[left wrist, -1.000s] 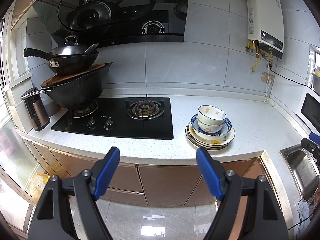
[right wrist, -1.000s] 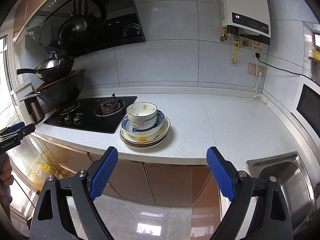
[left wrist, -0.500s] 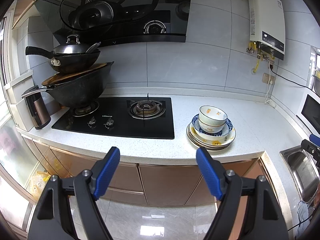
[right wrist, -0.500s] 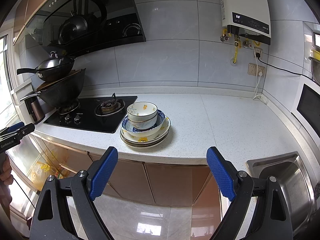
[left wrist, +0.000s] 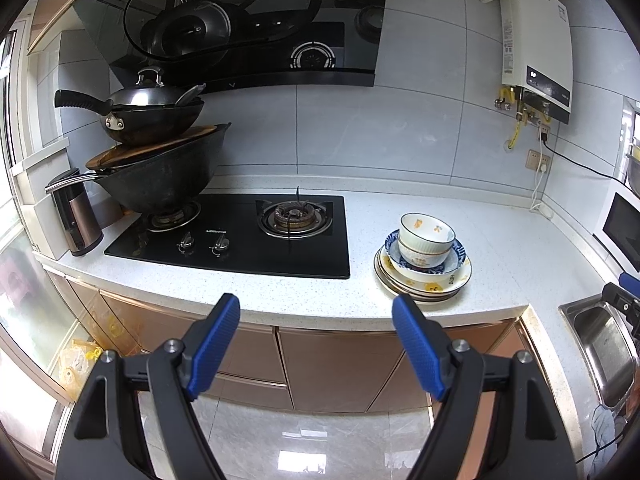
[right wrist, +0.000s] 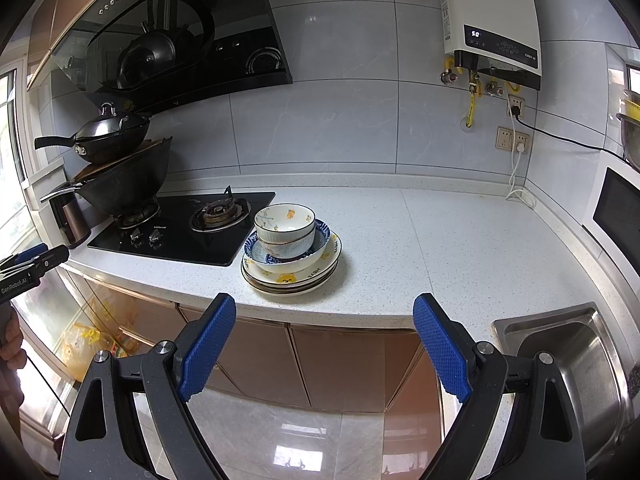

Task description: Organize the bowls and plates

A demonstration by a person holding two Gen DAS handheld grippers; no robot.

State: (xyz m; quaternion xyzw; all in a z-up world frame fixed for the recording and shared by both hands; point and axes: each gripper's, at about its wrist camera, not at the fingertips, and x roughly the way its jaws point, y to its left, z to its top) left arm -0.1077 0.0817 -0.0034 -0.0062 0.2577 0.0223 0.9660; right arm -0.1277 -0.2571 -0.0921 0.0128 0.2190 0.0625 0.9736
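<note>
Black gas hob (left wrist: pixel 240 236) set into speckled white table (right wrist: pixel 460 248), left side. Two woks stacked on far-left burner (left wrist: pixel 160 176), lidded one on top (left wrist: pixel 148 114). Brown kettle (left wrist: pixel 76 216) just left of hob. Water heater (right wrist: pixel 492 20) on far wall, right. Steel sink (right wrist: pixel 576 364) near right.

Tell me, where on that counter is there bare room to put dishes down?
The widest bare stretch of counter runs from the stacked dishes right toward the sink and back to the tiled wall. A narrow strip lies before the hob. The far left is crowded: stacked woks and a kettle.
</note>
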